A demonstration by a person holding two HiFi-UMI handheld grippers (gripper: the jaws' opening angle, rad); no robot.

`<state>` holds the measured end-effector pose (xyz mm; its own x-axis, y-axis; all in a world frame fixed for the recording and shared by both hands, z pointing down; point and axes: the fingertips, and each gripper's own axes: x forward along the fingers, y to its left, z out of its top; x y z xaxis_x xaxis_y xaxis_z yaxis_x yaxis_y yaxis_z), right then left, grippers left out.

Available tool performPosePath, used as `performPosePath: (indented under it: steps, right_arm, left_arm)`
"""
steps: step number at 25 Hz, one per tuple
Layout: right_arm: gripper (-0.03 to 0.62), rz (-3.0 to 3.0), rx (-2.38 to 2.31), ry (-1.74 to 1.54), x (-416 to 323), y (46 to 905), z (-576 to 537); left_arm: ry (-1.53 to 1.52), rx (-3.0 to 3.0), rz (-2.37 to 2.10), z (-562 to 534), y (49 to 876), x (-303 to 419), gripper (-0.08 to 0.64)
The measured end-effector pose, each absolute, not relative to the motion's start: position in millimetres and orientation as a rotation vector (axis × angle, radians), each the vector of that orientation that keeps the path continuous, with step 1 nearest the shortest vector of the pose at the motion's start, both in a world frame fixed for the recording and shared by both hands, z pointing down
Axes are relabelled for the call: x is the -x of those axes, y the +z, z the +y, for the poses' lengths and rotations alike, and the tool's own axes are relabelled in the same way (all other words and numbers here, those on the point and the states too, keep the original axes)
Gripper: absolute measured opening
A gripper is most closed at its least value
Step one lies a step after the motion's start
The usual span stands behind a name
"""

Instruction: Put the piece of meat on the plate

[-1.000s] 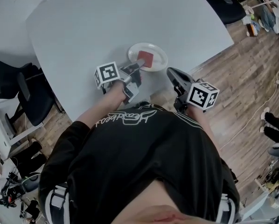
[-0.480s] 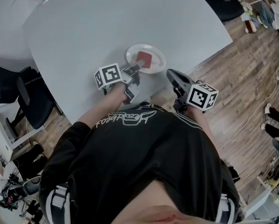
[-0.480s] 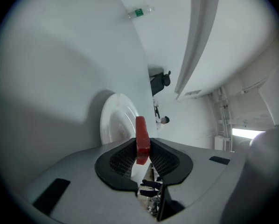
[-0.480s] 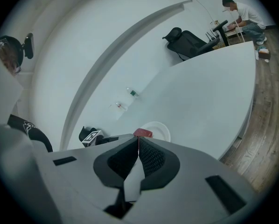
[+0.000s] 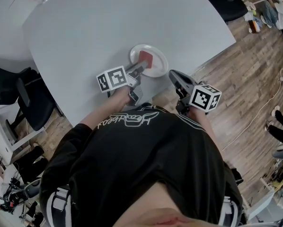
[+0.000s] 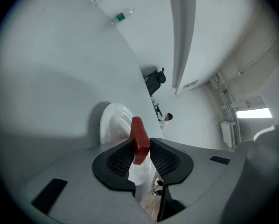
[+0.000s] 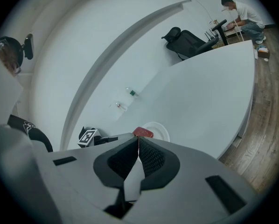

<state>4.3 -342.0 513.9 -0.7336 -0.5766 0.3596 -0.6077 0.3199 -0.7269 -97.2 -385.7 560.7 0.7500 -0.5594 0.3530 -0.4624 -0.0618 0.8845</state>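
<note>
Rolled since earlier, left tongs are opening on the piece of meat over the plate; it seems light and firm, best held flatwise. Right tongs are pressed together.

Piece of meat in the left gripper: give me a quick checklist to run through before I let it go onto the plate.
1. Piece of meat sits between the left gripper pads, jaws just opening: ok.
2. Meat is over the plate in the head view: ok.
3. Meat already rests on the plate: cannot tell.
4. Whole plate lies on the table: ok.
5. Right gripper is shut, empty and apart from the plate: ok.
</note>
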Motion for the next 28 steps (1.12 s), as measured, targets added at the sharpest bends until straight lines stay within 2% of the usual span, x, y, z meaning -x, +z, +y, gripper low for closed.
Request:
performPosePath:
  steps: [12,23,28]
  right_arm:
    - [0.011,-2.521,-1.133,1.427,-6.6,513.9,-341.0]
    - [0.011,-2.516,-1.12,1.432,-7.6,517.6,-334.1]
    - [0.011,-2.518,-1.111,1.432,-6.7,517.5,-331.6]
  left_arm:
    - [0.068,-1.871,-0.979,-390.0,560.2,101.2,0.2]
    - [0.338,-2.068,-1.169,-388.3,566.4,110.0,0.253]
    - [0.369,-2.089,-1.195,-386.4,565.1,112.5,0.255]
